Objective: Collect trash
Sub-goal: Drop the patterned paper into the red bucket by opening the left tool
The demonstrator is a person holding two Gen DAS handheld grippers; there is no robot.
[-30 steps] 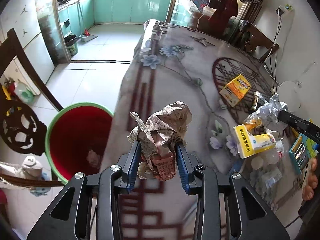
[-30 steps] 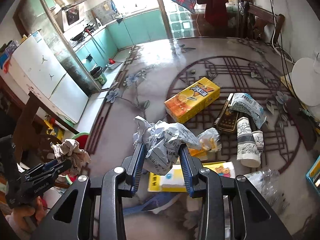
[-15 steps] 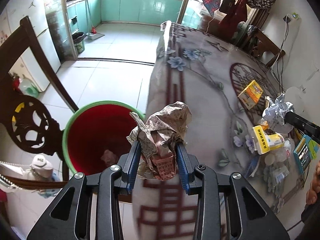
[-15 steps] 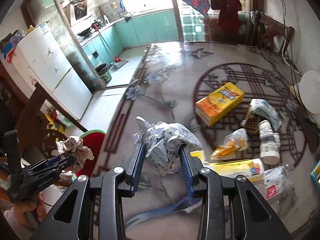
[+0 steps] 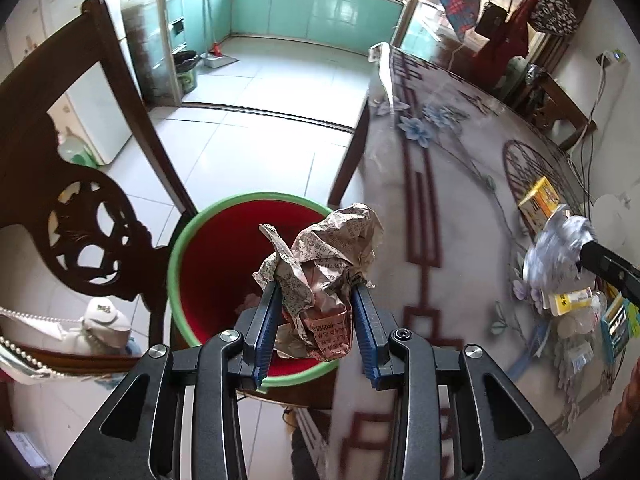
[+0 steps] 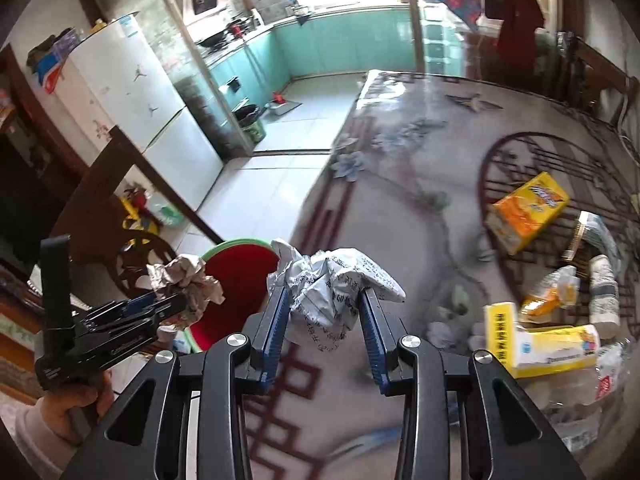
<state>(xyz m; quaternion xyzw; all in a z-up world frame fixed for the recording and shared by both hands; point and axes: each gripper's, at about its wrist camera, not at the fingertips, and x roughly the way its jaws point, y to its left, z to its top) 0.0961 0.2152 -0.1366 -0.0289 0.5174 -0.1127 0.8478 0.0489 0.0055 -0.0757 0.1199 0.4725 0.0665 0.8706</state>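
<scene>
Left wrist view. The left gripper (image 5: 316,312) has its fingers (image 5: 266,320) closed on a brown paper wad (image 5: 324,276). The wad sits over the near right part of the bin (image 5: 180,248), beside the tabletop (image 5: 440,208) left edge. Judged handling: the wad is light, soft and springy; it crushes without damage and is not slippery. The hold is across the lower middle, with the loose crown standing free above the fingers; this looks secure. The bin is red inside with a green rim and stands on the floor between the chair (image 5: 92,216) and the tabletop. It holds one pale scrap near the bottom; otherwise the visible interior is bare. At the right edge of this view the right gripper carries a blurred white wad (image 5: 556,256).

Right wrist view. The right gripper (image 6: 326,318) has its fingers (image 6: 276,320) closed on the white wad (image 6: 336,292), printed paper, above the tabletop (image 6: 400,208) near its left edge and not yet over the bin (image 6: 236,268). Judged handling matches the brown wad: light, compressible, best pinched at the dense centre. The left gripper (image 6: 160,306) holds the brown wad (image 6: 184,284) at the bin rim. Remaining litter lies toward the right of the tabletop: an orange pack (image 6: 528,208), a yellow box (image 6: 540,348), a cup (image 6: 604,292), and clear wrappers.
</scene>
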